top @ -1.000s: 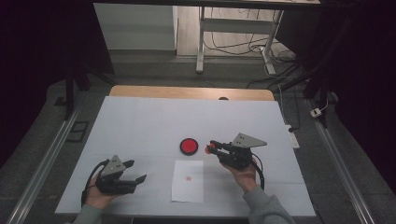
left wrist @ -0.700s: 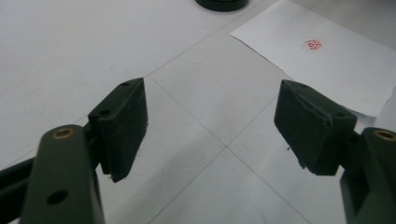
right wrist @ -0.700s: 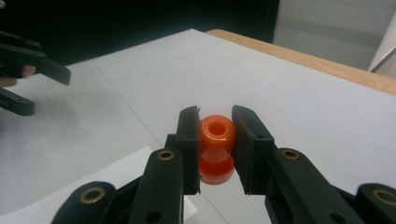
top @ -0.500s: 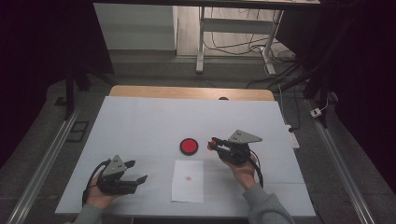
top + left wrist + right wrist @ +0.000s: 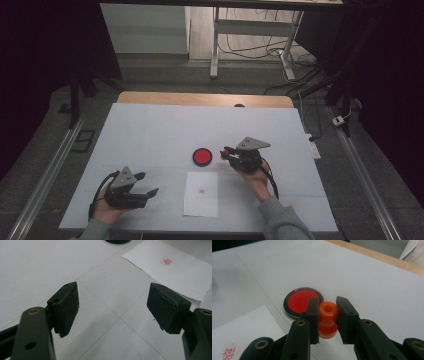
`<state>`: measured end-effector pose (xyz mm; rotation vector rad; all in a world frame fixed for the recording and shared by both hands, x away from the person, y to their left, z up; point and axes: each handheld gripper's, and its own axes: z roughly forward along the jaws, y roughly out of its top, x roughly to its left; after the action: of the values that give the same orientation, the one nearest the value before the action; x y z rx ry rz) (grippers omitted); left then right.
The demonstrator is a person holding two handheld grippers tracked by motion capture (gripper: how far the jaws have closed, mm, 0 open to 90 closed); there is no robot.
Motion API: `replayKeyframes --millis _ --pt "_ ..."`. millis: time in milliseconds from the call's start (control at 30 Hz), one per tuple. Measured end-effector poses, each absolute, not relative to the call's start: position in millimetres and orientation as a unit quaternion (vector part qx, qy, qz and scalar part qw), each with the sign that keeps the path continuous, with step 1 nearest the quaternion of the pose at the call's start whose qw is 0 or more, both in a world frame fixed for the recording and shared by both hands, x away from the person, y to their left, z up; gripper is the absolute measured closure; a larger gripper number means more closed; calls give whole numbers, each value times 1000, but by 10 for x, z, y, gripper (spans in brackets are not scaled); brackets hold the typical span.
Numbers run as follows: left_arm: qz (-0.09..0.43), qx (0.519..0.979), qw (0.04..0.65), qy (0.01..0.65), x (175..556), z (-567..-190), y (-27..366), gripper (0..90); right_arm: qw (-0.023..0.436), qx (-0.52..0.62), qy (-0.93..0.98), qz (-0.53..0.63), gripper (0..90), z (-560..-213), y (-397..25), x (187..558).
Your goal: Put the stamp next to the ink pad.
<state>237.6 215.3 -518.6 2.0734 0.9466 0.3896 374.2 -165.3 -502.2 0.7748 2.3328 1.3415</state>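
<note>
Rightward shifted, right tool (image 5: 326, 315) grips glossy waisted stamp (image 5: 327, 320).

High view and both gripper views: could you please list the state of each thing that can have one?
Stamp: upright, gripped between the right gripper's jaws, beside the ink pad.
Ink pad: open, red face showing.
Paper: flat on the table, bearing one red mark.
Left gripper: open, holding nothing.
Right gripper: shut on the stamp.

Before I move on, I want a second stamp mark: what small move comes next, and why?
Probably shift the right hand-held gripper left over the red ink pad: its jaws clamp the orange stamp just beside the pad, and the paper already bears one mark.
</note>
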Motion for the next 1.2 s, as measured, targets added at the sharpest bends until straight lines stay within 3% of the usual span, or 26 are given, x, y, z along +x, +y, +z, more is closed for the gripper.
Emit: replayKeyframes --millis 1200 --pt "151 823 401 373 2387 -5198 2158 265 152 273 846 433 721 -5296 -1561 3841"
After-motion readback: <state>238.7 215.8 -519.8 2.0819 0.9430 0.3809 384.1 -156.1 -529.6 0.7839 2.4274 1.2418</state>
